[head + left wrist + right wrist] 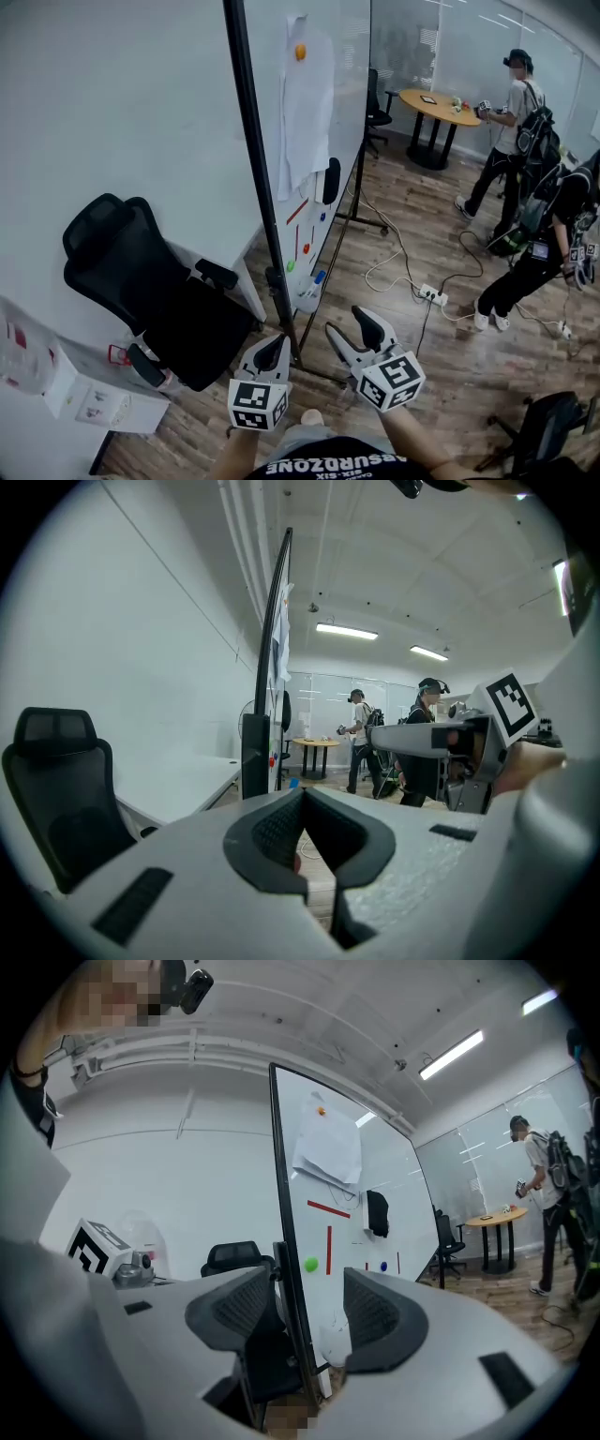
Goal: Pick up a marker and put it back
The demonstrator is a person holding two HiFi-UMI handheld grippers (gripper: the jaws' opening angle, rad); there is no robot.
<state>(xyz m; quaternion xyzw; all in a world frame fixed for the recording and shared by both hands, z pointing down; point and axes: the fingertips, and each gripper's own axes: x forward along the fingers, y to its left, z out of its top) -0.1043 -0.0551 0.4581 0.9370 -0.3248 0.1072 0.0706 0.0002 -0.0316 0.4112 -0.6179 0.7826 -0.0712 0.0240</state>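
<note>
Head view showed the left gripper (274, 349) with fingers pressed together on nothing and the right gripper (346, 322) with fingers spread wide and empty, both well apart from what looked like a red marker (296, 211) on the whiteboard (309, 112).

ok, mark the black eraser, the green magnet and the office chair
black eraser (331, 180), head view, middle of its body
green magnet (310, 1264), right gripper view, its centre
office chair (192, 328), head view, seat

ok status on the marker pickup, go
Left gripper shut, empty. Right gripper open, empty. Red marker on whiteboard, untouched. Board frame edge-on ahead.
</note>
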